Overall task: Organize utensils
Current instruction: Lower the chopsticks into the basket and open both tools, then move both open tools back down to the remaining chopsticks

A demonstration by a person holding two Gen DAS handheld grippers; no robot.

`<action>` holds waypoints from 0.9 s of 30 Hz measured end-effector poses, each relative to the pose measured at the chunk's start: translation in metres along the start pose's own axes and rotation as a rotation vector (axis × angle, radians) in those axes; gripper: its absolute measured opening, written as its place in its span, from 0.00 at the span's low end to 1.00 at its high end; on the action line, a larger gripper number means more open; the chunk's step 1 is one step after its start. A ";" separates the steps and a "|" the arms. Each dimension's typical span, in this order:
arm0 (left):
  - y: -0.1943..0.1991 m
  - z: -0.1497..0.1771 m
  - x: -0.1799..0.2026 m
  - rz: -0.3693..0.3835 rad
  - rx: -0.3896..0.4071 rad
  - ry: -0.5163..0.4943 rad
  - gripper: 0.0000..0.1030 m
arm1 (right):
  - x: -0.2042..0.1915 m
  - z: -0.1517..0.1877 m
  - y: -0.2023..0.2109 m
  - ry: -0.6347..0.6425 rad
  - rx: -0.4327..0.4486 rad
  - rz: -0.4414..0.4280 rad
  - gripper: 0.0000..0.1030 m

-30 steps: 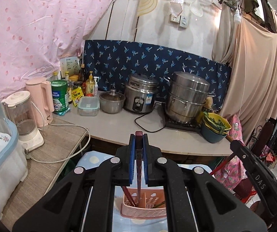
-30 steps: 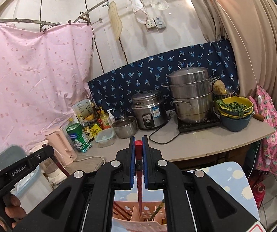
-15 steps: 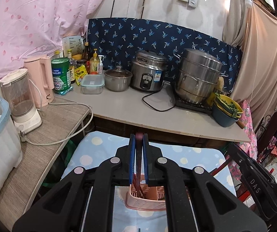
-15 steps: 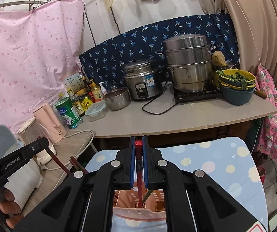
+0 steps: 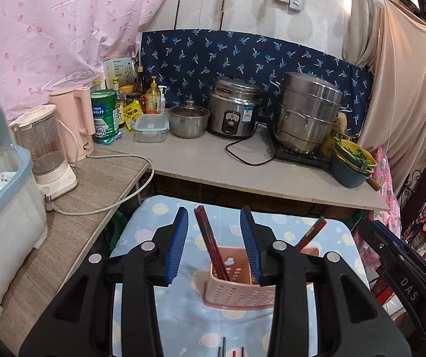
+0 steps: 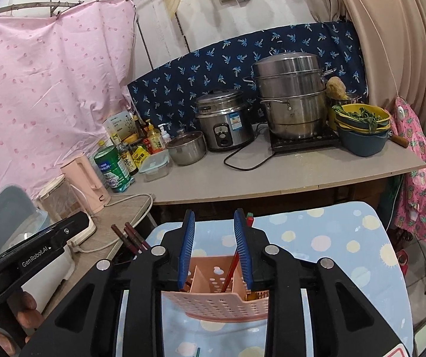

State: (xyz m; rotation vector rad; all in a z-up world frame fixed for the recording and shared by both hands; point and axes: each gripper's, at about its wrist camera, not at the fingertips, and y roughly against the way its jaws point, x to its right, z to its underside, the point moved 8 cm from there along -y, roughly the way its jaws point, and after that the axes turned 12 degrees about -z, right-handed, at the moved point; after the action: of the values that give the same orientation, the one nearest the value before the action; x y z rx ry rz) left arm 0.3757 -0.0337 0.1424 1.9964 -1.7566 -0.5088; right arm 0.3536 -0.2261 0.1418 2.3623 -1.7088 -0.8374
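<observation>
A pink perforated utensil basket stands on the blue patterned tablecloth; it also shows in the right wrist view. My left gripper is open just above it, with dark red chopsticks standing free in the basket's left compartment between the jaws. A red and green chopstick leans in the basket's right side. My right gripper is open above the basket, with that red chopstick leaning loose by its right pad. Several chopstick tips lie on the cloth in front.
A grey counter behind holds a rice cooker, steamer pot, small pot, bottles and bowls of greens. On the left are a pink kettle, a blender and a dish bin.
Both grippers lowered toward the basket and opened, letting go of the chopsticks they held. The chopsticks now stand in the basket.
</observation>
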 end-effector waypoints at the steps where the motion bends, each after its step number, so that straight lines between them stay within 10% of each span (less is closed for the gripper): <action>1: 0.002 0.003 -0.001 -0.001 -0.001 -0.003 0.34 | -0.002 0.002 0.003 0.001 -0.001 -0.002 0.26; 27: 0.057 0.166 -0.034 -0.033 -0.141 -0.112 0.34 | -0.024 0.178 0.086 0.008 -0.173 -0.004 0.26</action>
State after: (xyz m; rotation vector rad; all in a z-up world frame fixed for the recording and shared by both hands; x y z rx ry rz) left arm 0.2346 -0.0185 0.0330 1.9353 -1.7035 -0.7473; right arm 0.1886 -0.1951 0.0348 2.2527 -1.5607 -0.9345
